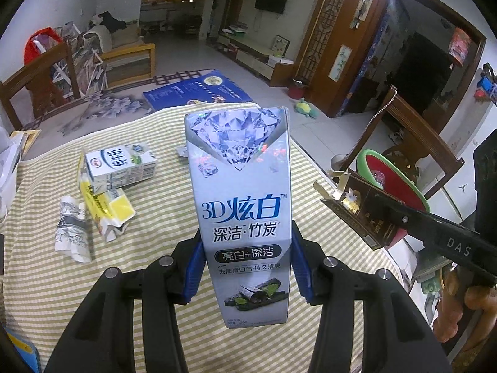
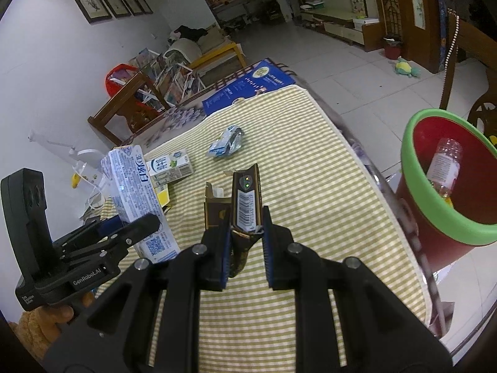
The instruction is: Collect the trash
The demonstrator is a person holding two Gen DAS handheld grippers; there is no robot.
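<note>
The left gripper (image 1: 245,267) clamps a tall silver-blue cardboard toothpaste box (image 1: 240,205) printed "3D炫白", held upright above the striped tablecloth (image 1: 155,279). The right gripper (image 2: 247,255) pinches a crumpled dark brown and gold cigarette pack (image 2: 245,200) near the red plastic bin with a green rim (image 2: 435,217), probably for dropping. A white milk carton (image 1: 121,164) lies behind; the left gripper's body reads "GenRobot.AI".
</note>
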